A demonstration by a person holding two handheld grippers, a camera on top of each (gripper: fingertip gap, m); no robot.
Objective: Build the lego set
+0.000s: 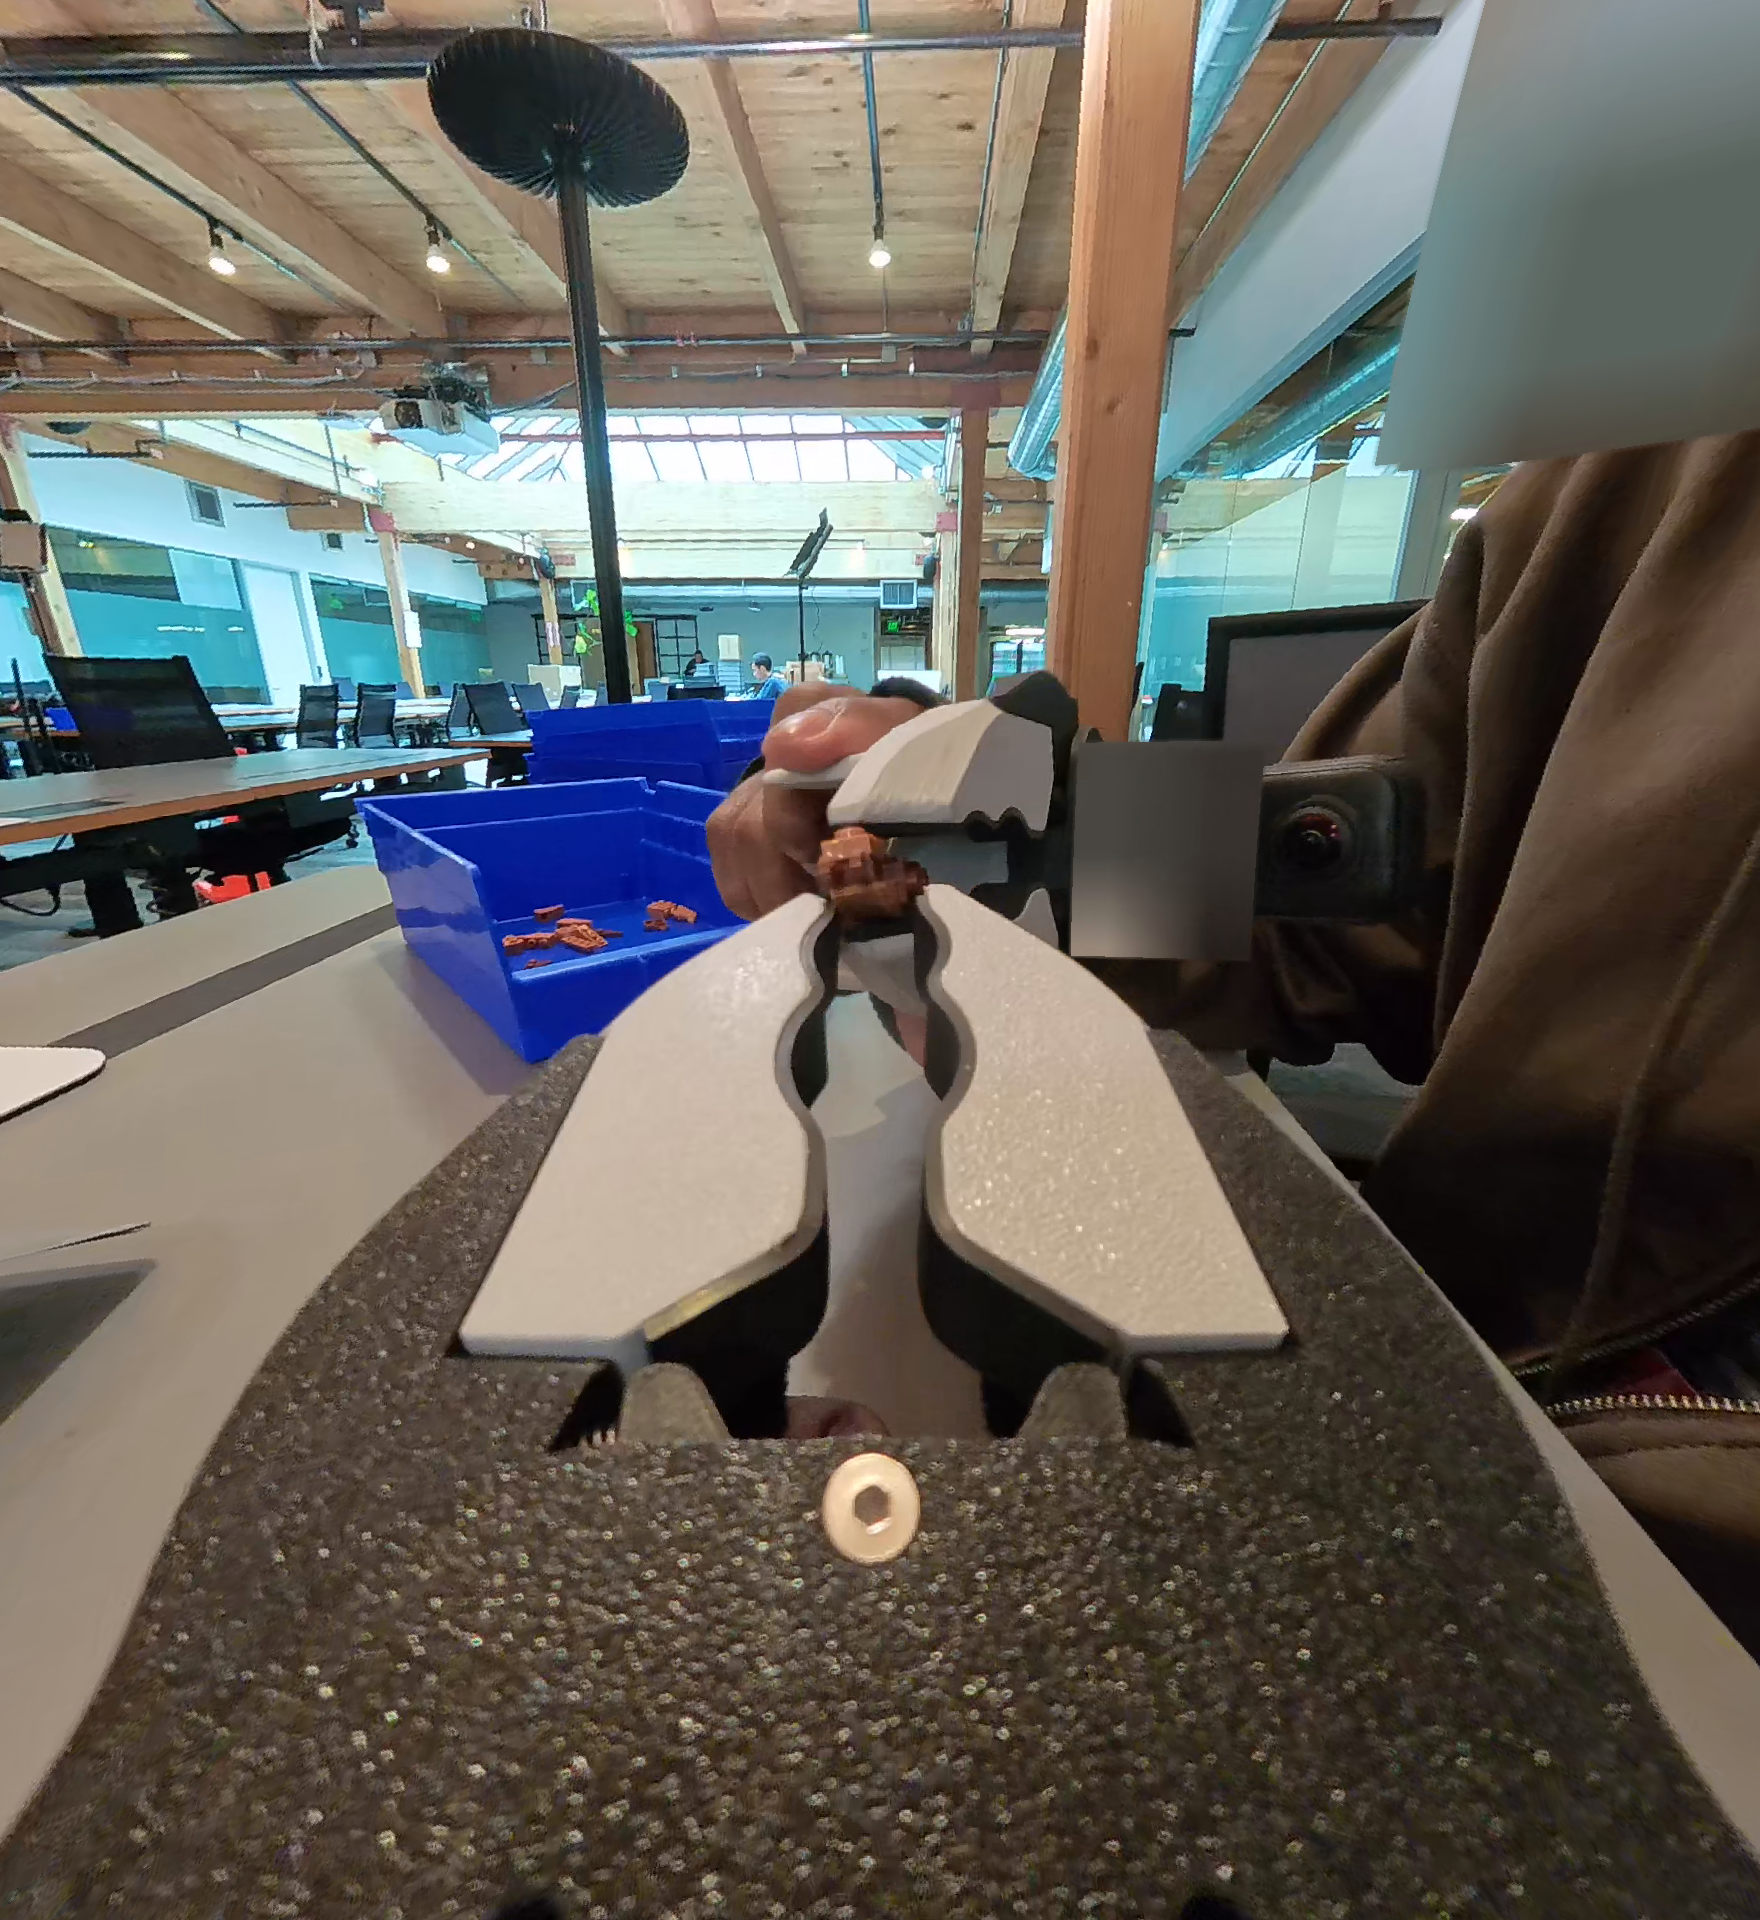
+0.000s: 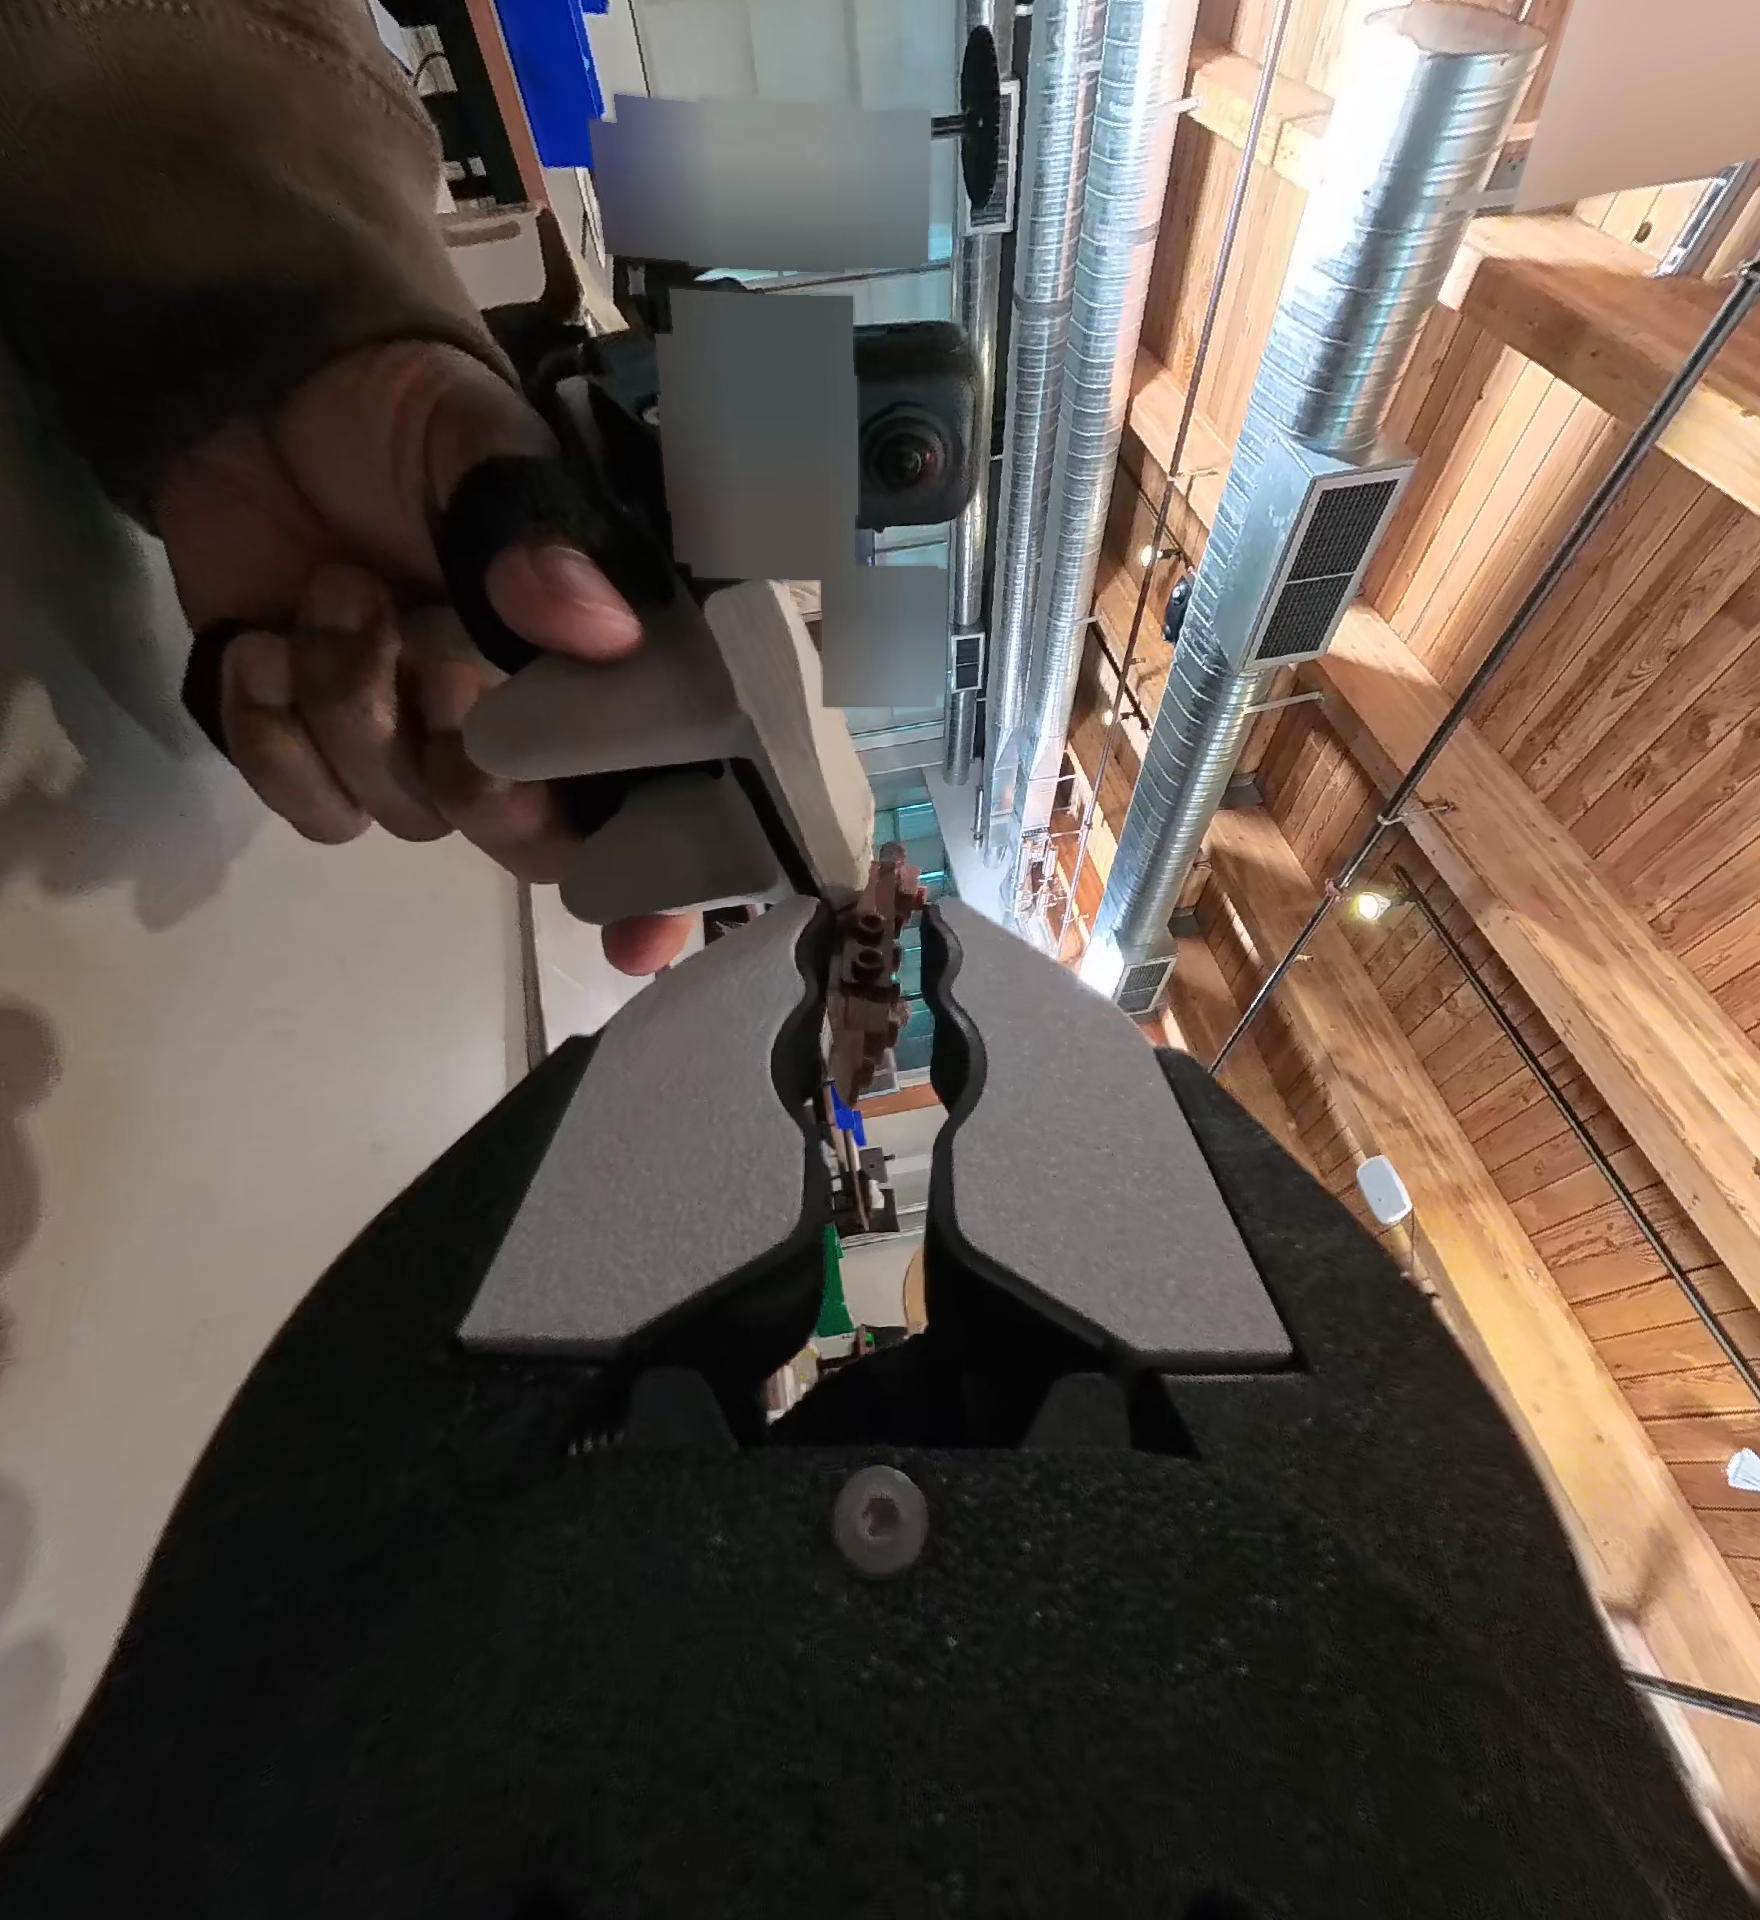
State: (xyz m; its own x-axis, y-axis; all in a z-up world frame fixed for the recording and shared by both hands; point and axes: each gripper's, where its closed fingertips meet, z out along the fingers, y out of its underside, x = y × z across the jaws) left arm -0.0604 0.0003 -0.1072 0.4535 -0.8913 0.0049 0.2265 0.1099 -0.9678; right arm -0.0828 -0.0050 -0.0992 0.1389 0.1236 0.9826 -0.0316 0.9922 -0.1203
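Currently the brown lego assembly [image 1: 868, 881] is held up in the air above the counter [image 1: 232, 1143], between the two tools. Left hand-held gripper [image 1: 871, 914]: tips pinched on the assembly's lower part. Right hand-held gripper [image 2: 868, 961]: fingers nearly closed, pinching the same assembly [image 2: 871, 977]. In the right wrist view the assembly's long axis runs along the finger gap, studs facing the camera; one end pokes past the tips. In the left wrist view it shows as a short, knobbly, stepped cluster.

Gripper fingers: light grey, grainy, wavy inner edges; bodies dark speckled foam-like material.

Counter: smooth grey. Blue plastic bin [image 1: 460, 883] sits toward its far edge, with loose brown lego pieces [image 1: 585, 935] on its floor. Room: open office, timber beams, silver ducts [image 2: 1271, 520].
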